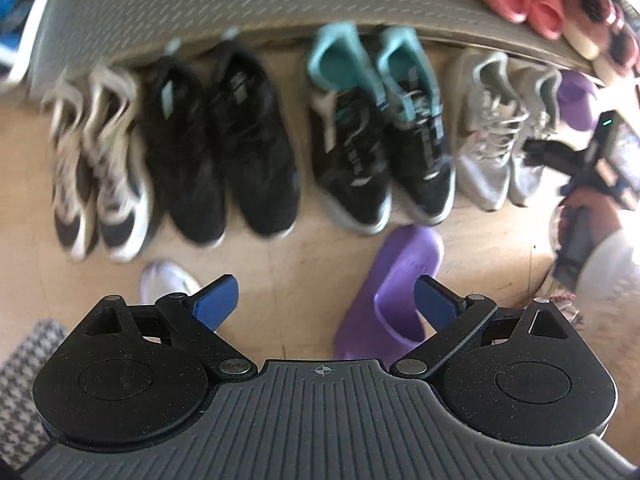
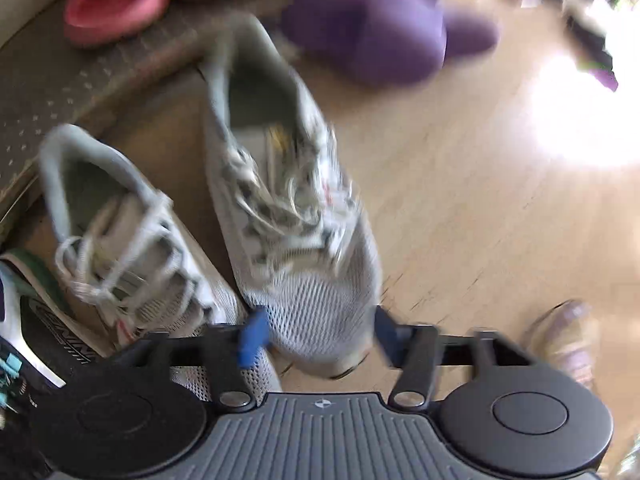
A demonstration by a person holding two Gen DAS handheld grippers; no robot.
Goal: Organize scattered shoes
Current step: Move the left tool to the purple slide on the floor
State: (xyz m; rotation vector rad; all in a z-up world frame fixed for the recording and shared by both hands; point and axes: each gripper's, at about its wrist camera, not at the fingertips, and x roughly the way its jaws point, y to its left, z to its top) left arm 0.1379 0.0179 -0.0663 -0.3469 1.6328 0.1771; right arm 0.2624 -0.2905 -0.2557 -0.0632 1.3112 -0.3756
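— Wooden floor [image 1: 280, 264], with pairs already toed out along the grey mat [image 1: 200, 8]. Which step?

— Setting the last grey sneaker [image 2: 296, 216] beside its mate [image 2: 132, 240]; the right gripper [image 2: 316, 332] pinches its toe, seemingly closed on it.

— And left?

— The left gripper [image 1: 326, 300] hangs wide open, empty, above a loose purple slide [image 1: 396, 284]. Likely next: its partner [image 2: 368, 28] lies past the sneaker.
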